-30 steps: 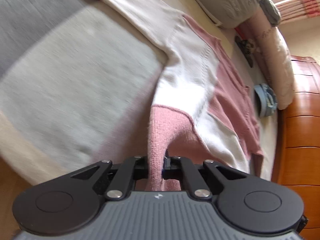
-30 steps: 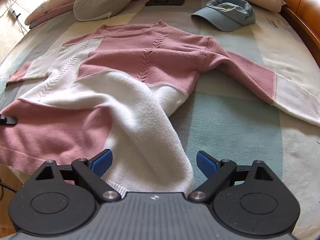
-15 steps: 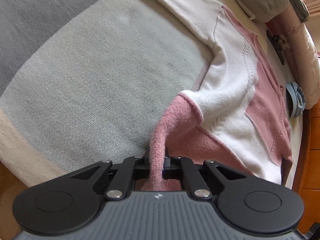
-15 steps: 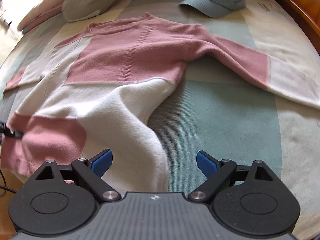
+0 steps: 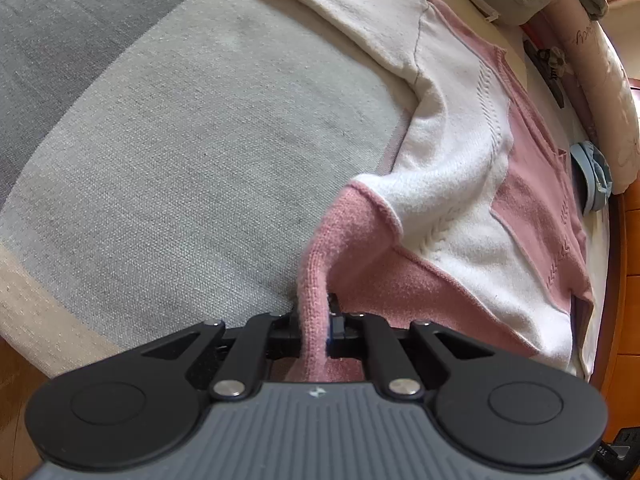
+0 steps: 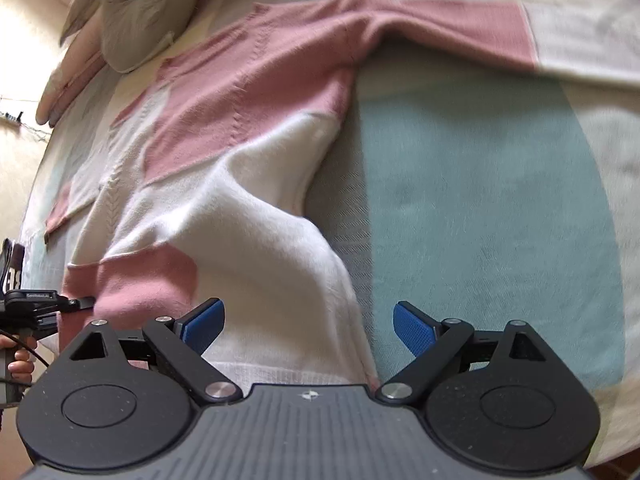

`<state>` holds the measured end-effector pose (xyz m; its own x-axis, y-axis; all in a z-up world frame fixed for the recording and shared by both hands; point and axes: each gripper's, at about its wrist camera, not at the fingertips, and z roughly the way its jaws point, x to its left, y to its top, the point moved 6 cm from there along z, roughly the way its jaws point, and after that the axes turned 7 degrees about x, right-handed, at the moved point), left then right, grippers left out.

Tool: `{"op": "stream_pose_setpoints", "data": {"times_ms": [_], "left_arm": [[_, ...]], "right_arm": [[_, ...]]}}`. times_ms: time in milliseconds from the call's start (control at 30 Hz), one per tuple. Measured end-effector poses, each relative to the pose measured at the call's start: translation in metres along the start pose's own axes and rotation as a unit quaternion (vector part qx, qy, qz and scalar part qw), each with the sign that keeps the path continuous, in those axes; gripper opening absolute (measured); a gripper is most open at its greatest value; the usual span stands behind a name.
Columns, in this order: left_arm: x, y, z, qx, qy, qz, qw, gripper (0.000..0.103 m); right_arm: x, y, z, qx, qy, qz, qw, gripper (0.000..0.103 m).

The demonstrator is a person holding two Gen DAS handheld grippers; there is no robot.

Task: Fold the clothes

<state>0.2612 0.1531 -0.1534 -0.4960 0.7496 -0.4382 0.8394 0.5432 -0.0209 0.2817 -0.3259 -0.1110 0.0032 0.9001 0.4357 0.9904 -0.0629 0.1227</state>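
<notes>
Warm daylight is lighting both views; fisheye curvature is bending the edges, and motion blur is smearing the sweater (image 6: 256, 92) ahead of the right gripper (image 6: 308, 326).

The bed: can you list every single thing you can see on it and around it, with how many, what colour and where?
sweater: one, pink and white, spread flat on the bed
blanket: one, teal, grey and cream blocks, under the sweater
cap: one, blue, near the head of the bed
plush toy: one, grey, by the pillows
pillow: one, pale pink, at the head
bed frame: one, orange wood, along the side
left gripper: black, jaws shut on the sweater's pink hem
right gripper: black, blue pads, jaws open over the white hem
</notes>
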Motion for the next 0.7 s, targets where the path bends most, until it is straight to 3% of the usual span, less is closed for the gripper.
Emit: {"op": "stream_pose_setpoints", "data": {"times_ms": [167, 333, 467, 600, 700], "left_arm": [[-0.001, -0.002, -0.001, 0.006, 0.003, 0.012, 0.9999, 0.01], [-0.001, -0.01, -0.005, 0.016, 0.008, 0.032, 0.9993, 0.015], [-0.004, -0.017, -0.005, 0.02, 0.016, 0.063, 0.9977, 0.02], [-0.009, -0.017, -0.005, 0.02, 0.012, 0.072, 0.9971, 0.033], [-0.011, -0.021, -0.007, 0.027, 0.026, 0.096, 0.9947, 0.034]], "right_arm": [[-0.006, 0.003, 0.011, 0.003, 0.038, 0.031, 0.999, 0.094], [-0.023, 0.001, 0.025, 0.021, 0.143, 0.091, 0.985, 0.103], [-0.023, 0.007, 0.029, 0.028, 0.177, 0.086, 0.98, 0.103], [-0.015, 0.018, 0.037, 0.035, 0.199, 0.059, 0.978, 0.103], [-0.018, 0.02, 0.038, 0.043, 0.229, 0.072, 0.97, 0.103]]}}
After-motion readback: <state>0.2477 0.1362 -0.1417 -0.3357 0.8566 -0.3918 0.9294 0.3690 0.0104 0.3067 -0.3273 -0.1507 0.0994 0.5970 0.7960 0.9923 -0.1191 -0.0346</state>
